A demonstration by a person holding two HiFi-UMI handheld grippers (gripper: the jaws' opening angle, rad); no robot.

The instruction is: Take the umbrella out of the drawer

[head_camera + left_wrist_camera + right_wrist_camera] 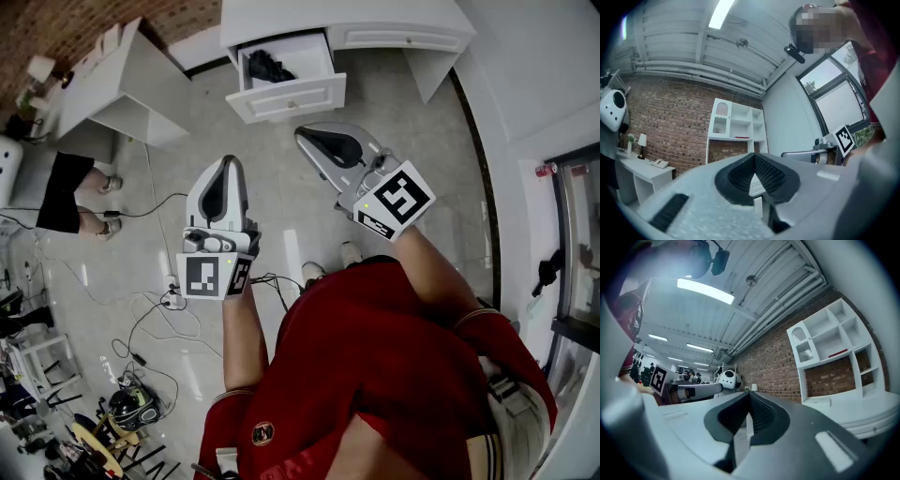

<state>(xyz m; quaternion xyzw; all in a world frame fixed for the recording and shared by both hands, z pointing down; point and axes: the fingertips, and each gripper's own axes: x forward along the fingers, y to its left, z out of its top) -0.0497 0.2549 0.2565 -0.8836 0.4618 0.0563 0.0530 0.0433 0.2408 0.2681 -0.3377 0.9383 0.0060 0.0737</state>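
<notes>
Umbrella count is one: a black folded fabric umbrella (266,67), well apart from both tools and, in the head view, above and between their two tips.

There are two grey two-jaw grippers, each with one cube of black-and-white square markers at its rear. The left gripper (226,161) has its jaws pressed together with nothing between them (in its own view the black ribbed pads (771,174) meet at the tip). The right gripper (302,133) is closed and empty in the same way.

Both are held out in front of the person's red shirt (375,375) on bare forearms, roughly level with the noses a touch raised. The left one points straight at the desk, and the right one slants toward the upper left, at the drawer.

Farther out, the umbrella lies in the left part of the one open white drawer (289,97). A second drawer (394,39), closed, sits beside it in the white desk (342,17). Black cables (155,309) trail over the pale floor at the left.
</notes>
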